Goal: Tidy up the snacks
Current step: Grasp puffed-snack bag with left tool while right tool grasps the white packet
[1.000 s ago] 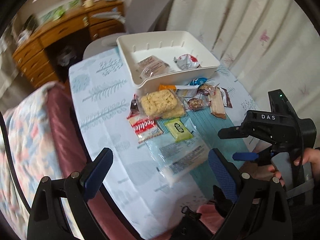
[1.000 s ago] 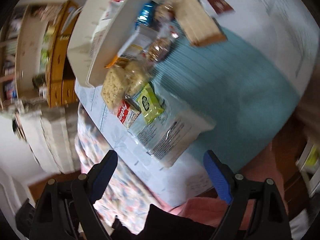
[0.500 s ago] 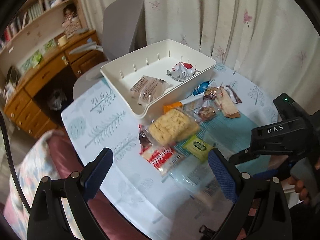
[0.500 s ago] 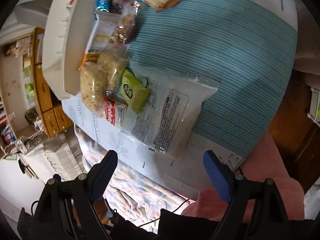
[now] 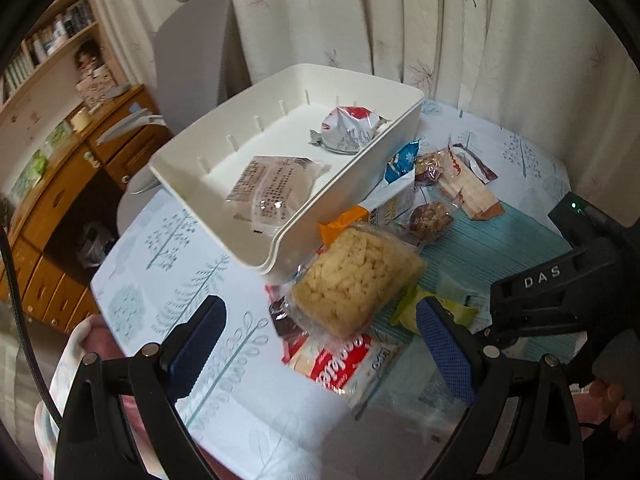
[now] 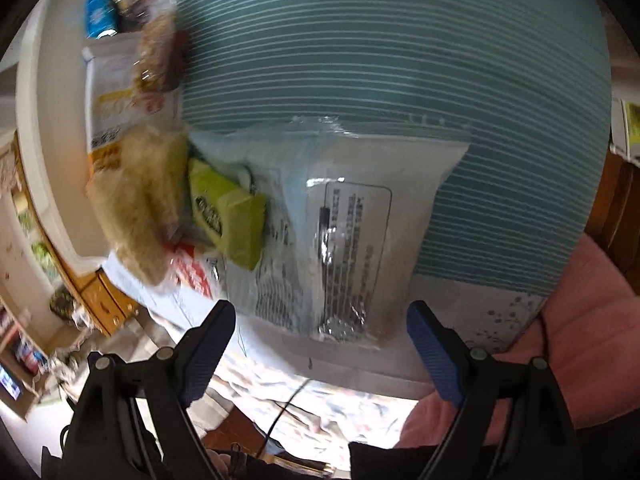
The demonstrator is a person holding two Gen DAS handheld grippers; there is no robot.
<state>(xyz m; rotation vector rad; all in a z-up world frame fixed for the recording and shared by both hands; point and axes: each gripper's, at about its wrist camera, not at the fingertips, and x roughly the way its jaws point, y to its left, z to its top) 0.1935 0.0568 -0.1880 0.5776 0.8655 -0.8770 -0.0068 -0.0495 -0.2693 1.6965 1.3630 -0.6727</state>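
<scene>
The left claw [image 5: 320, 344] hangs with its two blue pads wide apart and nothing pressed between them; just ahead of it, between the pad tips, lie a clear pack of puffed rice cakes [image 5: 354, 280] and, nearer the claw, a red-and-white cookie packet [image 5: 344, 364], both on the bench [image 5: 192, 264]. Farther ahead and slightly left of this claw stands the white tray [image 5: 280, 240], holding a clear wrapped pastry [image 5: 276, 186] and a red-and-silver packet [image 5: 348, 128]. Beyond the rice cakes, against the tray's right wall, sit a blue wrapper [image 5: 402, 158], small nut bars [image 5: 432, 218] and a tan wafer pack [image 5: 468, 194]. The right claw [image 6: 320, 344] also stands wide apart, gripping nothing; directly ahead of it, between its pads in view, lies a large clear bag with printed text [image 6: 344, 236] on a teal striped mat [image 6: 400, 60]. A green packet [image 6: 228, 216] rests on the bag's left part, ahead and left of this claw. The view here is blurred.
</scene>
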